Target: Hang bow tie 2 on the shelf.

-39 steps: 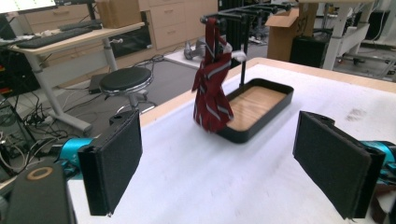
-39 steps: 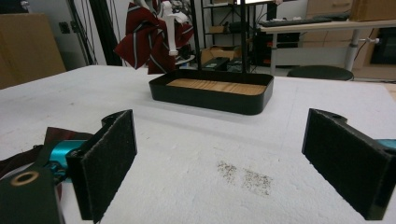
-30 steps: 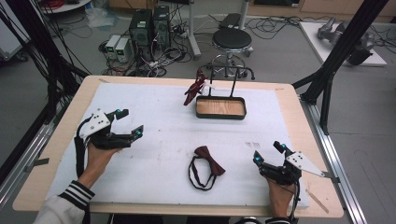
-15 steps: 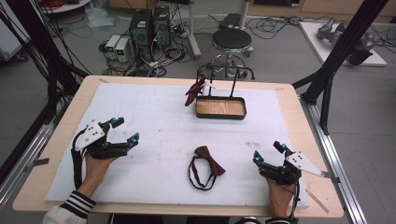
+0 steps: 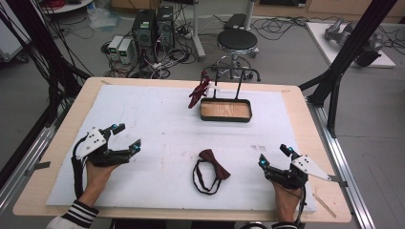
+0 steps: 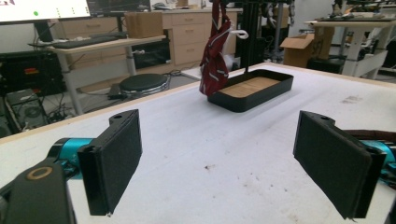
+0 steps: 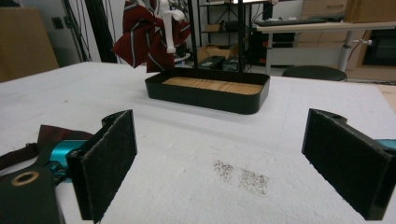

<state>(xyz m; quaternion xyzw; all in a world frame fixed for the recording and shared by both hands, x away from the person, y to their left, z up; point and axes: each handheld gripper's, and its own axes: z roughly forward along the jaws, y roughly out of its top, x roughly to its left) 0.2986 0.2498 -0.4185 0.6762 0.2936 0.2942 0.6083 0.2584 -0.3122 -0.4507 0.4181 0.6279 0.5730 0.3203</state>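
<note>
From above, my left gripper (image 5: 123, 137) and right gripper (image 5: 274, 156) rest apart-jawed, empty, flanking the dark red bow tie (image 5: 212, 170) lying flat on the white mat (image 5: 157, 114).

Left gripper view: one striped bow tie (image 6: 214, 51) already hangs on the stand above the tray (image 6: 252, 89).

Right gripper view: the loose bow tie (image 7: 46, 137) sits beside my left jaw, untouched; hanging it looks left to do.

Each hand-held gripper (image 5: 123, 139) is black with blue tips and a grey plate. Black cables hang off. The left sleeve (image 5: 76, 218) has black and white stripes.

Black tray (image 5: 226, 117) with wood floor sits far centre; a striped bow tie (image 5: 197, 93) hangs at its left — black stool (image 5: 237, 40) beyond.
</note>
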